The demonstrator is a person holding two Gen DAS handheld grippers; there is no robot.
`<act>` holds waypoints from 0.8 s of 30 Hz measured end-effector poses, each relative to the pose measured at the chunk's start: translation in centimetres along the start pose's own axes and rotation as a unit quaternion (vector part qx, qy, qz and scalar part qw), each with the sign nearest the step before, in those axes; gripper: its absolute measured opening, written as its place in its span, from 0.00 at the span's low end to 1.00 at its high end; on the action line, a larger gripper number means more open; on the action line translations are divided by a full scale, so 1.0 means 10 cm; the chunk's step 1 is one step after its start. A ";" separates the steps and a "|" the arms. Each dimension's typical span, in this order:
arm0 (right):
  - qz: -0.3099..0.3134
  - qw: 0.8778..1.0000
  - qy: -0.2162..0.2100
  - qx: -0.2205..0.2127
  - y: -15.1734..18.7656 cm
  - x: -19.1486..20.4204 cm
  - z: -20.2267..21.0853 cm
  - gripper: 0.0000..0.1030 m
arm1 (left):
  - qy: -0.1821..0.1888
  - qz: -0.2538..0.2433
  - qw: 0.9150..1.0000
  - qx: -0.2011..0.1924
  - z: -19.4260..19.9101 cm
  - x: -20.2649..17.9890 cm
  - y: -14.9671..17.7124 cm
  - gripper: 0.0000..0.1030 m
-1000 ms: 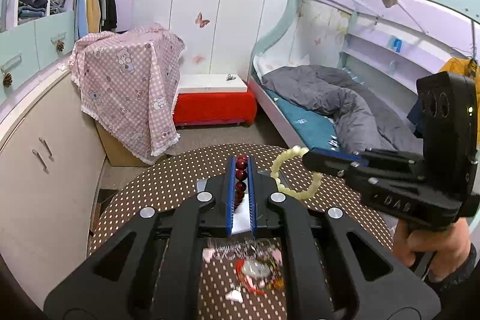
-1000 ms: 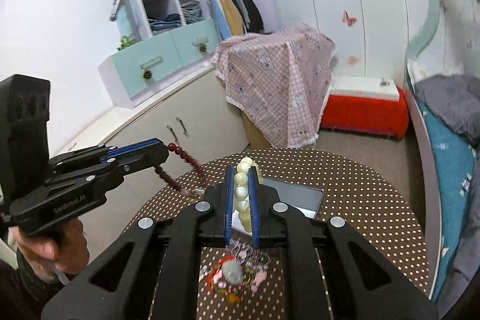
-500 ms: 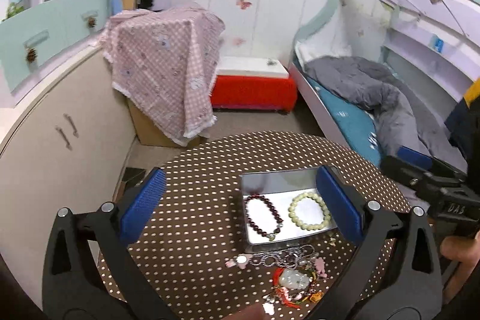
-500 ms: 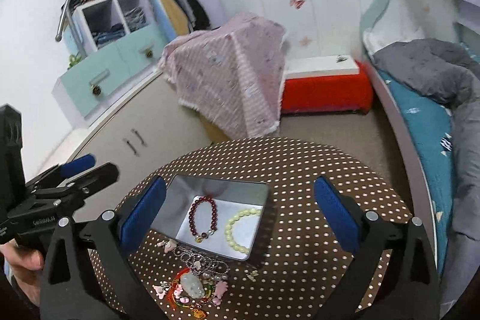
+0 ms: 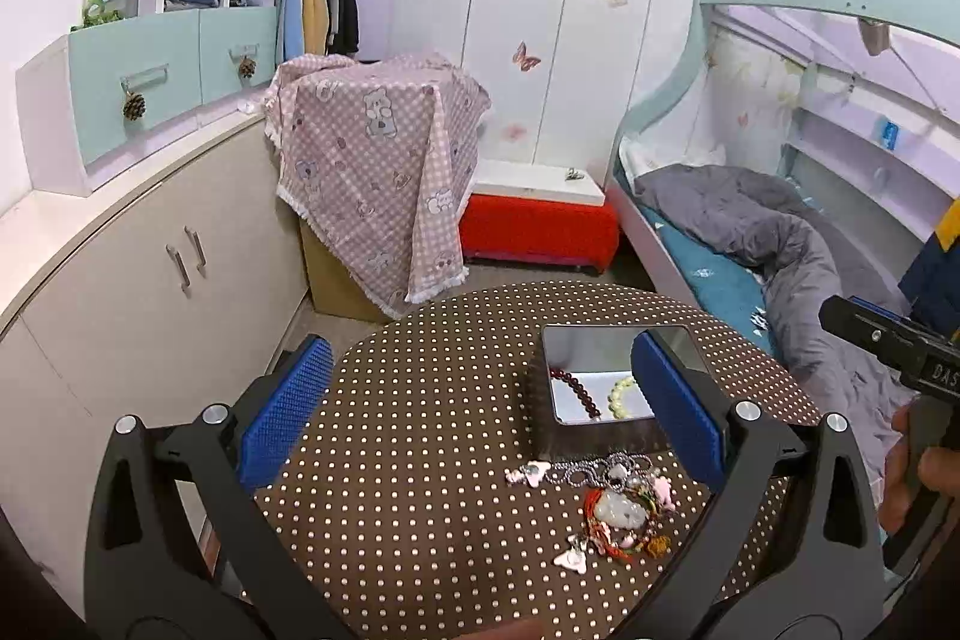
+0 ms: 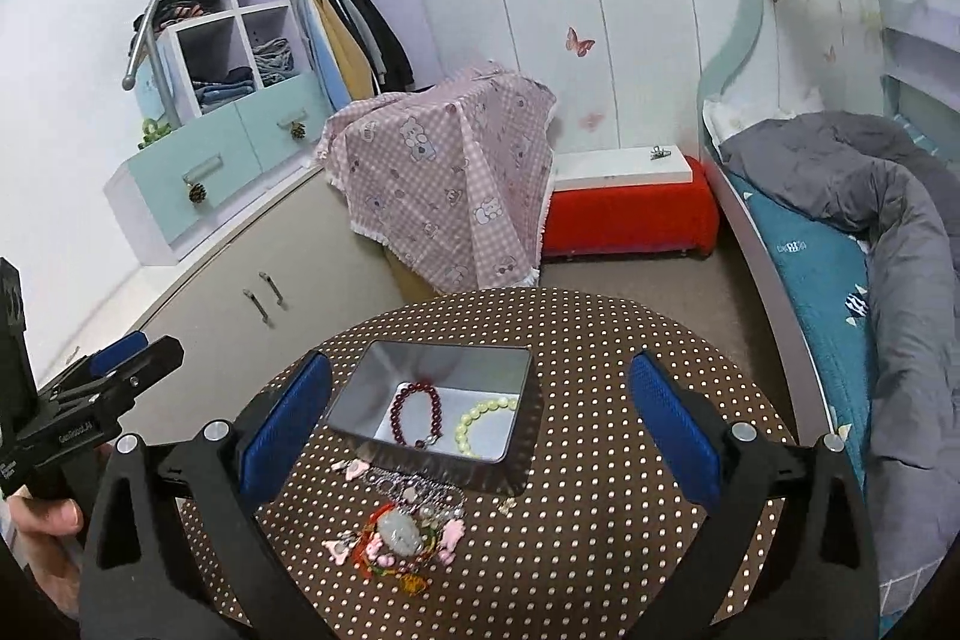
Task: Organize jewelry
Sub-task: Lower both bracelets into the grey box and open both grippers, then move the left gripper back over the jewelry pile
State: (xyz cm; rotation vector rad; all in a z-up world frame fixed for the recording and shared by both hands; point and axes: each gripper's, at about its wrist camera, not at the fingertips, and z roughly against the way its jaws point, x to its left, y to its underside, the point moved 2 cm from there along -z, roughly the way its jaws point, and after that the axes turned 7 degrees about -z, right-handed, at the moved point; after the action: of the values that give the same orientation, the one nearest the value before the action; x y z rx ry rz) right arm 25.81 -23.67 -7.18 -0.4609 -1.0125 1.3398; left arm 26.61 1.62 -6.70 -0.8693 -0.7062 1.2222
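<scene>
A silver metal tin (image 6: 369, 370) (image 5: 606, 337) stands on the round polka-dot table (image 6: 600, 550) (image 5: 420, 460). Inside it lie a dark red bead bracelet (image 6: 399, 415) (image 5: 577, 388) and a pale green bead bracelet (image 6: 480, 411) (image 5: 618, 391). In front of the tin a pile of loose jewelry (image 6: 399, 532) (image 5: 618, 508) holds a silver chain, a jade pendant on red cord and pink charms. My left gripper (image 5: 480, 415) is open and empty above the table. My right gripper (image 6: 480, 427) is open and empty above the tin and pile.
A beige curved cabinet (image 5: 120, 280) runs along the left. A box under pink checked cloth (image 6: 444, 178), a red bench (image 6: 624, 214) and a bunk bed with grey duvet (image 6: 870, 196) stand behind the table.
A second ago each gripper was shut on a bracelet over the tin. Both opened, the two bracelets now lie in the tin, and both grippers have drawn back and up.
</scene>
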 end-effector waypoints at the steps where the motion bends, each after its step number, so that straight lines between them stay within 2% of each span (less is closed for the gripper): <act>1: 0.001 1.000 0.000 -0.002 0.01 0.01 0.03 0.92 | 0.001 -0.002 1.000 -0.002 0.03 0.01 0.02 0.95; 12: 0.017 1.000 0.002 -0.001 0.28 0.12 0.19 0.92 | 0.002 -0.017 1.000 0.000 0.19 -0.04 0.34 0.95; 17: 0.016 1.000 0.006 0.022 0.47 0.08 0.12 0.92 | 0.007 -0.023 0.999 0.031 0.11 -0.10 0.59 0.95; 21: 0.013 0.999 0.010 0.040 0.61 0.02 0.06 0.92 | -0.001 -0.048 0.998 0.050 0.03 -0.19 0.76 0.95; 24: 0.012 0.998 0.012 0.057 0.72 -0.02 0.00 0.92 | 0.009 -0.060 0.996 0.070 -0.08 -0.25 0.88 0.95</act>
State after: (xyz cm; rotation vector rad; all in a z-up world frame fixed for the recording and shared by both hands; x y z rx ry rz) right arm 21.71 -22.21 -12.88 -0.4028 -0.9078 1.4021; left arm 22.46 -0.02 -14.74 -0.7124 -0.6409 1.1406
